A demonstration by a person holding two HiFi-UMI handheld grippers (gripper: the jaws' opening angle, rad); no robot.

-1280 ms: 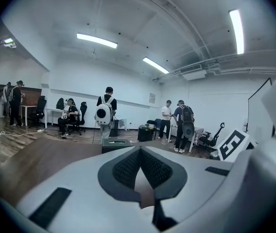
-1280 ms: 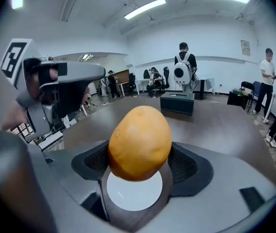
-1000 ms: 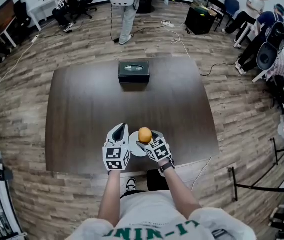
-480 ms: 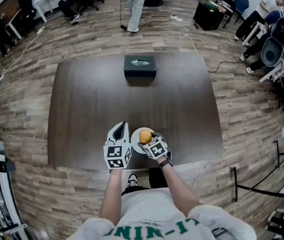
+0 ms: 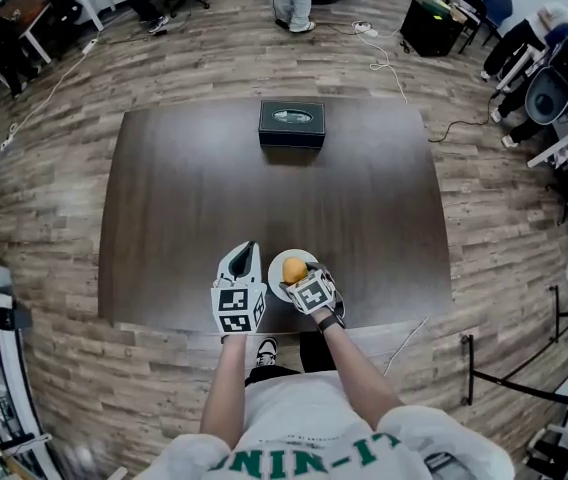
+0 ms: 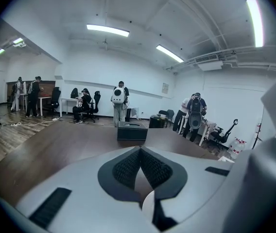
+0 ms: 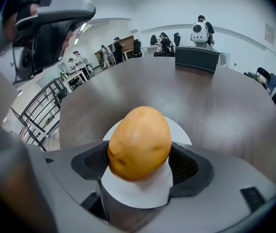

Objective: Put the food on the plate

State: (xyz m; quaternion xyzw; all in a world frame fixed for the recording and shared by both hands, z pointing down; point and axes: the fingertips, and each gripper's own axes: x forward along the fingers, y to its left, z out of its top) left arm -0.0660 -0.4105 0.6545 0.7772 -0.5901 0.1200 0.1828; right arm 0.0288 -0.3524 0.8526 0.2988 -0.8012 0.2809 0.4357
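1. Floor (image 5: 64,118). Wood-look planks in mixed grey-brown tones, matte, laid in staggered rows round the table.

2. Table (image 5: 264,198). Dark brown top with a smooth, faintly streaked grain. Broad slab with rounded corners and a softly curved near edge.

3. Box (image 5: 292,123). Black, rectangular and low, with a paler oval patch on its lid. Stands near the far edge of the table, well apart from everything else.

4. Left gripper (image 6: 139,152). Pale grey moulded shell carrying a cube of black-and-white square markers. Dark pads with a fine mesh-like texture, pressed together at the tips with nothing between them. Sits just beside the plate, on its left.

5. Right gripper (image 7: 139,164). Same grey shell, marker cube and dark ribbed pads. Jaws stand wide, pinching the potato from both sides.

6. Plate (image 7: 138,198). White, round, flat and plain, with a thin rim. Lies on the table close to the near edge, partly under the right gripper.

7. Potato (image 7: 140,142). Egg-shaped, orange-brown, with smooth, slightly dimpled skin and a dull sheen. Held upright between the right gripper's pads, directly over the plate. Contact between its lower end and the plate cannot be told.
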